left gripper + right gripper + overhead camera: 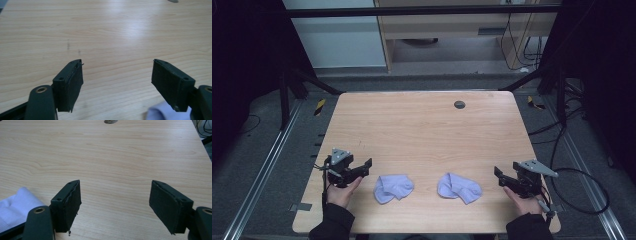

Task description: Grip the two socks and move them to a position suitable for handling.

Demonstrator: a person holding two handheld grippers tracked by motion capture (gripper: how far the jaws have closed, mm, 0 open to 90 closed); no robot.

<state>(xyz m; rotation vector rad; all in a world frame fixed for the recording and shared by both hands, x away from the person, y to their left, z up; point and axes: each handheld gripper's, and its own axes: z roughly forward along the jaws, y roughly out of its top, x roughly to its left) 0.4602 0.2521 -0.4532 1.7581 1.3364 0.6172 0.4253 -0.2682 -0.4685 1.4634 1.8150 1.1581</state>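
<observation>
- Spanning the high view, a light wood-grain surface [427, 135] carries everything; a small dark round disc [459, 104] sits far ahead of both grippers, near the far edge.
- Two pale lavender socks lie near the front edge, between the two grippers and apart from each other.
- The left sock [393, 188] is crumpled just beside the left gripper [362, 169], on that gripper's inner side; in the left gripper view a corner of it [160, 113] shows low down, under the right-hand jaw.
- The right sock [458, 187] lies near the right gripper [500, 176], again on the inner side; in the right gripper view its ribbed fabric [17, 205] shows low at the left, beside the left-hand jaw.
- The left gripper [117, 82], held in the person's left hand [343, 191], has its jaws spread wide with only bare wood between them.
- The right gripper [115, 202], held in the right hand [523, 200], likewise stands with jaws wide apart and nothing between them.
- Both grippers point inward over the front of the surface, touching neither sock.
</observation>
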